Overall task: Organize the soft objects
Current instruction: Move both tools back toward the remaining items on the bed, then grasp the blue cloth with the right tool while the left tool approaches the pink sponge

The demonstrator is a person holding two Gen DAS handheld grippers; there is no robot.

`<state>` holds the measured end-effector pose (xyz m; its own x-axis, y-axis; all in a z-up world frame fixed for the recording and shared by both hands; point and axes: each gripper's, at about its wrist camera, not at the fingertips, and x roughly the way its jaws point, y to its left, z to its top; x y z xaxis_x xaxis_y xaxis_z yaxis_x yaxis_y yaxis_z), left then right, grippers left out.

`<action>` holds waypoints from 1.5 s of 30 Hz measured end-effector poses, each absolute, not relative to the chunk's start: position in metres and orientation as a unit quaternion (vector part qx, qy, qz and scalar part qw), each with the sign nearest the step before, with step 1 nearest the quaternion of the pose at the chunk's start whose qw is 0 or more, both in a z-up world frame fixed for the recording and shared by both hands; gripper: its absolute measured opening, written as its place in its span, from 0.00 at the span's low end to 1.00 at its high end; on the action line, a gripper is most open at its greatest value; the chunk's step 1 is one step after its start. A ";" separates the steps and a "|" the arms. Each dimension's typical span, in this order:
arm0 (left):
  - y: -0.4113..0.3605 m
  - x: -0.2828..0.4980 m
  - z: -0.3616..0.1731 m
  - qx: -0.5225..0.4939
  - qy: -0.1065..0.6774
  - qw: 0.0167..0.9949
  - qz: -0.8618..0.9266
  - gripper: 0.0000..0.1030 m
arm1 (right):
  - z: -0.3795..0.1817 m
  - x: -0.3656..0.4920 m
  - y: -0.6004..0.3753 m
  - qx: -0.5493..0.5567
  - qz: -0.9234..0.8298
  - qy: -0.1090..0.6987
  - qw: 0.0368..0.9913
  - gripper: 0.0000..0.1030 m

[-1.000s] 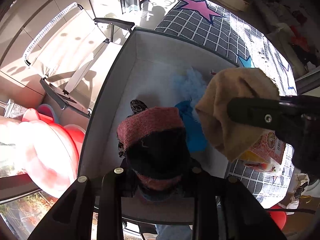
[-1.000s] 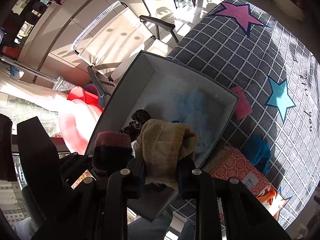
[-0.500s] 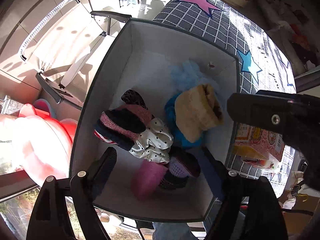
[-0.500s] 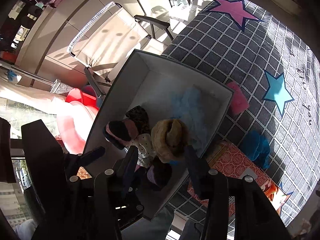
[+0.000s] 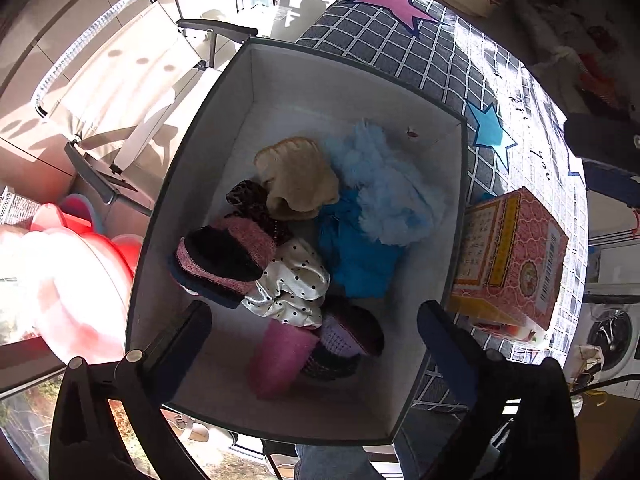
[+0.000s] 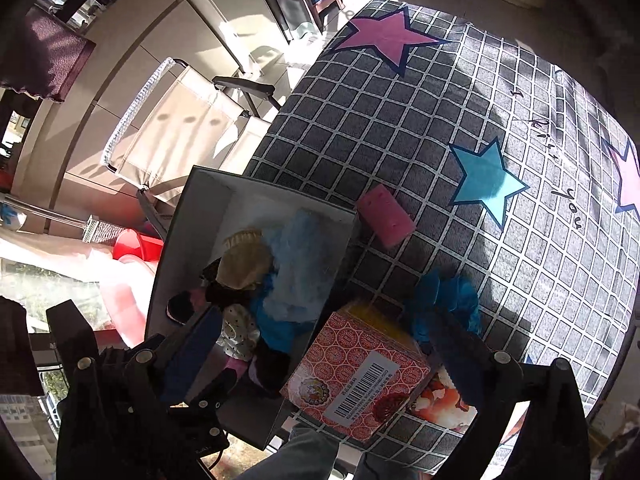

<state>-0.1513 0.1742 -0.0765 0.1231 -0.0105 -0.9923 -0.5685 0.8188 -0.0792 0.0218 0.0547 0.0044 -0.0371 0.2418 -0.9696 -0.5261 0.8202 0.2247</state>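
In the left wrist view a dark-rimmed storage box (image 5: 304, 80) with white walls holds several soft things. Among them are a tan sock (image 5: 298, 178), a pink and dark sock (image 5: 224, 258), a pale blue fluffy piece (image 5: 384, 188) and a polka-dot scrunchie (image 5: 288, 284). My left gripper (image 5: 312, 344) hangs over the box, jaws opening, nothing between them. My right gripper (image 6: 324, 348) is to the right of the box (image 6: 208, 200), jaws opening and empty. A pink sponge (image 6: 386, 220) and a blue fluffy item (image 6: 444, 308) lie on the checked cloth (image 6: 400, 120).
A red patterned carton (image 6: 360, 376) stands against the box's right side. A folding chair (image 6: 188, 128) and a red plastic tub (image 5: 60, 280) sit left of the table. A washing machine (image 5: 608, 336) is at the far right.
Both grippers opened: the pink and dark sock and the tan sock dropped into the box. The right gripper moved right, from over the box to over the red carton.
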 end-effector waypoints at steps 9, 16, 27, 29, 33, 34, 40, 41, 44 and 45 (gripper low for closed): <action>0.166 -0.137 -0.066 -0.226 0.637 0.713 0.189 1.00 | -0.031 0.064 -0.008 -0.049 0.200 0.710 0.674 0.99; 0.162 -0.129 -0.057 -0.234 0.643 0.705 0.188 1.00 | -0.080 0.083 -0.028 -0.039 0.167 0.749 0.639 0.99; 0.163 -0.091 -0.036 -0.224 0.645 0.704 0.194 1.00 | -0.170 0.097 -0.020 -0.047 0.167 0.817 0.550 0.99; 0.164 -0.079 -0.033 -0.223 0.646 0.705 0.191 1.00 | -0.181 0.096 -0.019 -0.057 0.168 0.827 0.533 0.99; 0.166 -0.046 -0.031 -0.233 0.646 0.703 0.183 1.00 | -0.187 0.094 -0.026 -0.055 0.169 0.836 0.519 0.76; 0.165 -0.036 -0.031 -0.230 0.647 0.704 0.181 1.00 | -0.186 0.094 -0.029 -0.060 0.168 0.835 0.520 0.64; 0.160 0.034 -0.047 -0.166 0.673 0.707 0.139 1.00 | -0.178 0.106 -0.066 -0.003 0.192 0.829 0.526 0.20; 0.157 0.047 -0.054 -0.144 0.683 0.706 0.120 1.00 | -0.174 0.109 -0.073 0.008 0.198 0.823 0.532 0.20; 0.150 0.075 -0.084 -0.071 0.708 0.700 0.060 1.00 | -0.159 0.115 -0.094 0.038 0.216 0.808 0.547 0.20; 0.148 0.082 -0.096 -0.047 0.720 0.691 0.043 1.00 | -0.154 0.116 -0.101 0.051 0.219 0.804 0.551 0.20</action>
